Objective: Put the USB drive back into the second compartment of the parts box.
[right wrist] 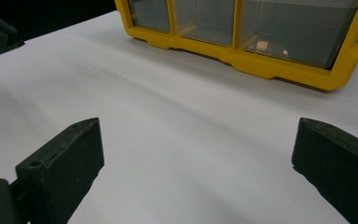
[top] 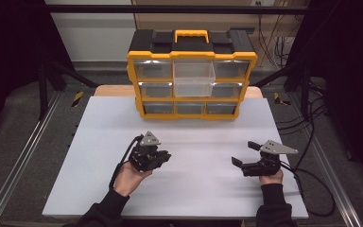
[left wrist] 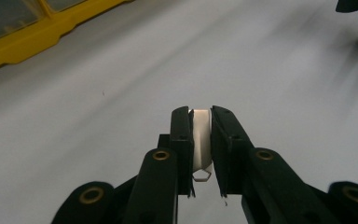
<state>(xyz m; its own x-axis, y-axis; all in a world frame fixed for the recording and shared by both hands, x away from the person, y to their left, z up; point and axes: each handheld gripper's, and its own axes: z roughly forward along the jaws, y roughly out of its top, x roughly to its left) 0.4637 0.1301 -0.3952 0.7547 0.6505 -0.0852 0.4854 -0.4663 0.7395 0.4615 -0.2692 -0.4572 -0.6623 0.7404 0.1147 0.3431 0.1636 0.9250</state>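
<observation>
White surface (top: 184, 189) ahead: my left tongs (left wrist: 200, 140) pinch a small white piece (left wrist: 200, 135); right tongs (right wrist: 196, 163) gape, yellow drawer organizer (top: 191, 61) beyond both.

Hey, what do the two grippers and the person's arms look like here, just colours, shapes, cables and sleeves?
Both grippers are black. The left gripper and right gripper each carry a grey three-cornered plate on top and trail a black cable. Close up, the jaws are flat black blocks on arms with brass-coloured pivot rings. The person wears dark long sleeves reaching the wrists.
</observation>
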